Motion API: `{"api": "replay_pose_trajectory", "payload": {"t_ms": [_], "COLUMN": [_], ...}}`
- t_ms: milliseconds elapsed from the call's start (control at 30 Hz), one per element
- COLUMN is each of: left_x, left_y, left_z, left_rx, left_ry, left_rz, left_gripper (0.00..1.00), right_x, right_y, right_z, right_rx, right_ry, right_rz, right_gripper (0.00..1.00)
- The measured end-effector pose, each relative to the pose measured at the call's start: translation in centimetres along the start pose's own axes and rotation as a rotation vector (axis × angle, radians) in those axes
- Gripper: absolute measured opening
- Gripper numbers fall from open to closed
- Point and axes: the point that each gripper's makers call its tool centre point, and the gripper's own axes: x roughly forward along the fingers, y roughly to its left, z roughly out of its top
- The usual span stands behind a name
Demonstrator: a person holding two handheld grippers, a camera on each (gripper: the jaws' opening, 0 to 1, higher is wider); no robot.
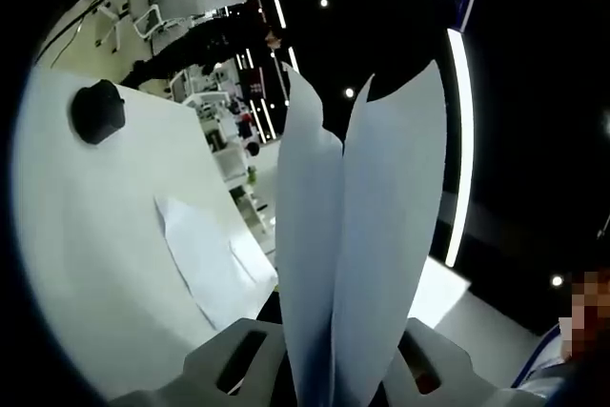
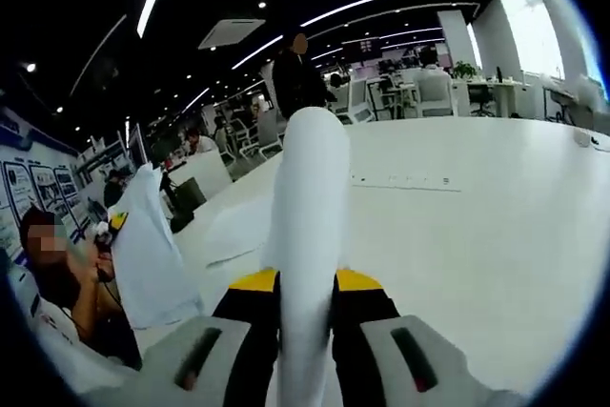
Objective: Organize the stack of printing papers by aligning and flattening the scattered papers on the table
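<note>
The white table (image 1: 105,235) is broad and mostly bare, and the tidying looks barely half done. In the left gripper view a few loose sheets (image 1: 205,254) lie flat near the table's far edge, overlapping at odd angles rather than squared up, with a black round object (image 1: 97,111) well apart towards another edge.

The left gripper (image 1: 329,378) pinches sheets of printing paper (image 1: 362,235) between its jaws; they stand up off the table, fanned apart. The right gripper (image 2: 307,350) is clamped on a curled sheet (image 2: 310,226) that rises upright. In the right gripper view, more flat sheets (image 2: 233,231) lie on the table.

By my reading, the lifted papers need laying down, aligning with the loose ones and pressing flat.
</note>
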Motion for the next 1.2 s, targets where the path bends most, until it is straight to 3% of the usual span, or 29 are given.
{"api": "replay_pose_trajectory", "payload": {"t_ms": [1200], "left_x": [0.1], "left_y": [0.2], "left_z": [0.0], "left_rx": [-0.001], "left_ry": [0.005], "left_rz": [0.0], "left_gripper": [0.06], "right_x": [-0.8], "right_y": [5.2], "right_z": [4.9], "right_rx": [-0.011], "right_ry": [-0.152], "right_rz": [0.119], "right_gripper": [0.14]}}
